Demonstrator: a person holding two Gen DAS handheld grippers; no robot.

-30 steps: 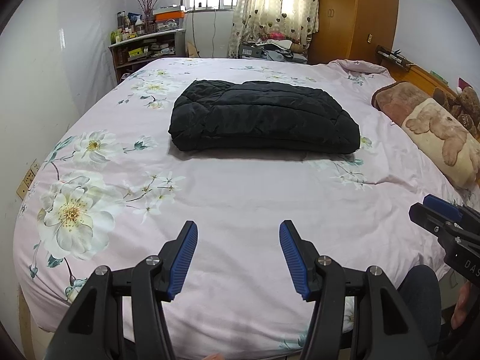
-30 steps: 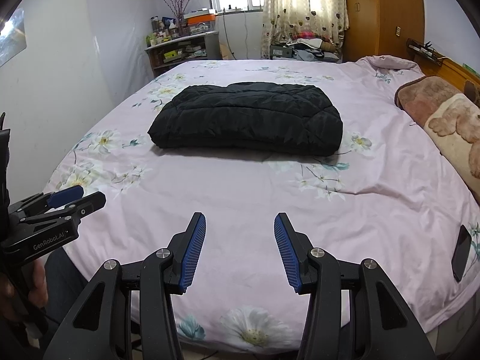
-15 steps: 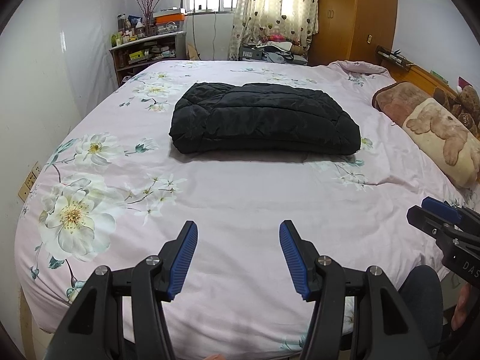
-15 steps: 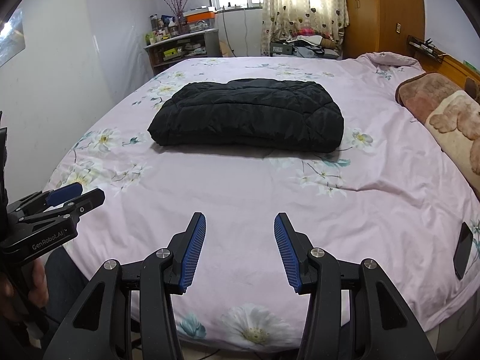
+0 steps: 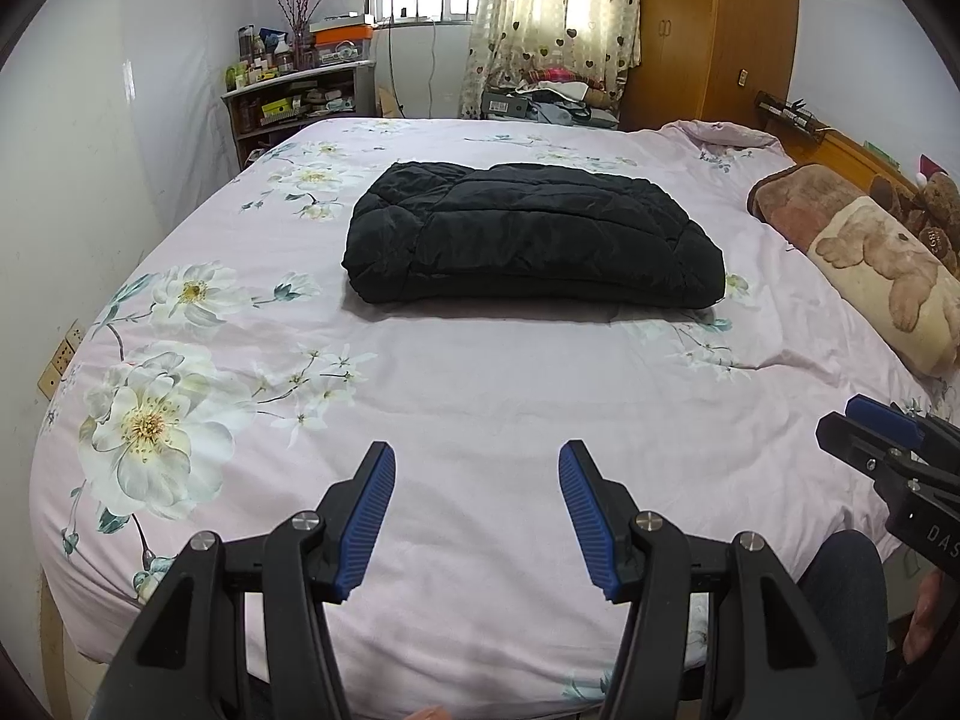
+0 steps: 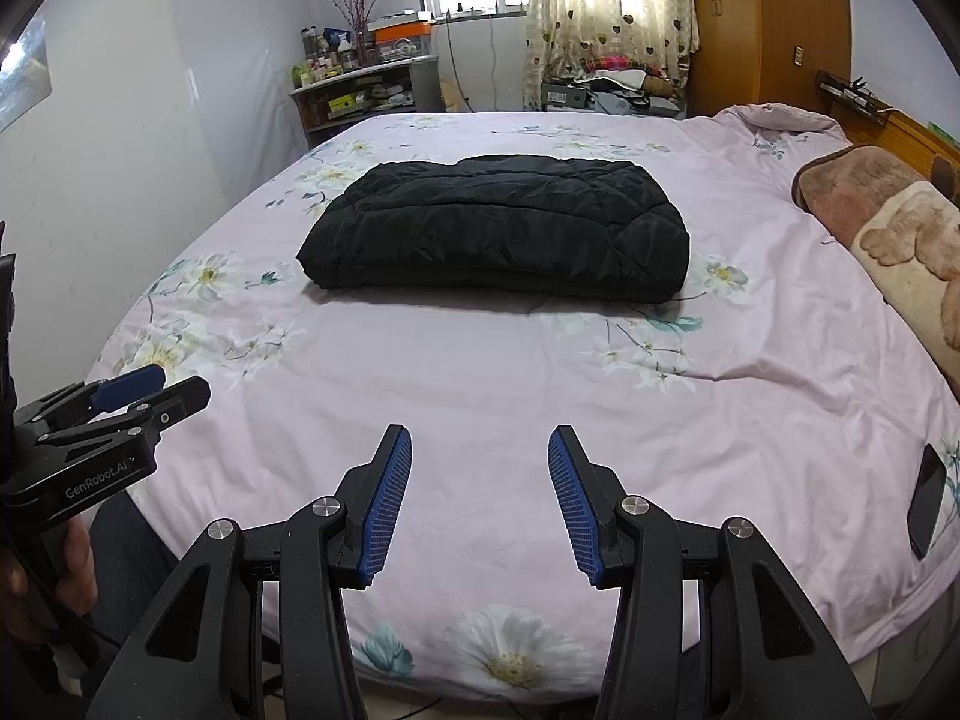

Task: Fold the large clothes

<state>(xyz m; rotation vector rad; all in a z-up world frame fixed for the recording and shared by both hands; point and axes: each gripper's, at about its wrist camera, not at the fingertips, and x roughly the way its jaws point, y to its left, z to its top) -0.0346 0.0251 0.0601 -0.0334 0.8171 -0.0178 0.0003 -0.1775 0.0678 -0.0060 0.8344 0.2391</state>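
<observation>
Black puffer jacket (image 5: 534, 234) lies folded into a thick rectangle at the middle of the bed (image 5: 480, 396), on the pink floral sheet. Left gripper (image 5: 477, 516) and right gripper (image 6: 480, 504) hover over the near edge, well short of it, jaws apart and gripping nothing. Far right, a bear-print pillow (image 5: 888, 282).

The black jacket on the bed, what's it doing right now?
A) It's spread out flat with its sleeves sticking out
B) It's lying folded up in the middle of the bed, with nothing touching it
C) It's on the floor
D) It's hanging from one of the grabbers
B: the black jacket lies as a folded bundle on the bed, and the left gripper and right gripper are both open, empty and well short of it.
</observation>
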